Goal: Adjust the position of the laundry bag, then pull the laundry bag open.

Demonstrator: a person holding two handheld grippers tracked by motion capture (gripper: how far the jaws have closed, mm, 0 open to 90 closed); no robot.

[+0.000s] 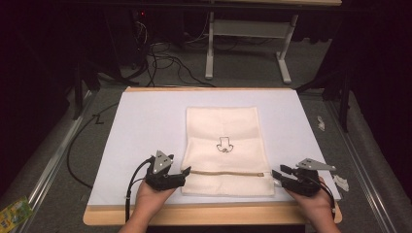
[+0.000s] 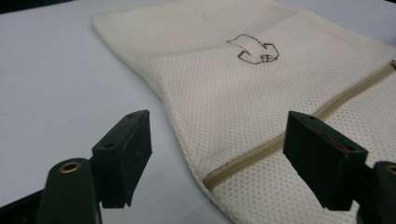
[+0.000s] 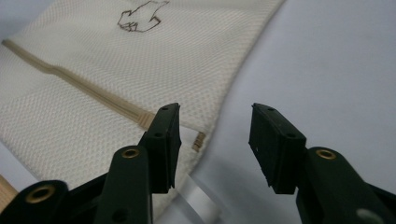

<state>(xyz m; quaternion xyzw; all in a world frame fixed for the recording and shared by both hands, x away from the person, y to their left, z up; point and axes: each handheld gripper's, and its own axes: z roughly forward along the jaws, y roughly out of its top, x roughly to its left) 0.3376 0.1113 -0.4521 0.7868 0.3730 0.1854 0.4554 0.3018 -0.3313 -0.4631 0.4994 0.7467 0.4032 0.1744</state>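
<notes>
A cream mesh bag [image 1: 226, 141] lies flat on the white board [image 1: 145, 126], with a small dark outline figure [image 1: 224, 144] stitched at its middle. A tan zipper [image 1: 228, 172] runs across its near part. My left gripper [image 1: 186, 174] sits at the bag's near left edge, jaws open; in the left gripper view they straddle the bag's edge [image 2: 187, 154] and the zipper's end [image 2: 219, 175] without touching. My right gripper [image 1: 278, 177] is at the zipper's right end, jaws open; in the right gripper view its left fingertip [image 3: 166, 140] hangs over the bag's corner [image 3: 198, 140].
The board rests on a wooden table [image 1: 209, 214] whose front edge is close to both hands. White scraps [image 1: 341, 182] lie off the board's right side. A black cable [image 1: 77, 145] loops on the floor at left, and a white table frame [image 1: 248, 29] stands behind.
</notes>
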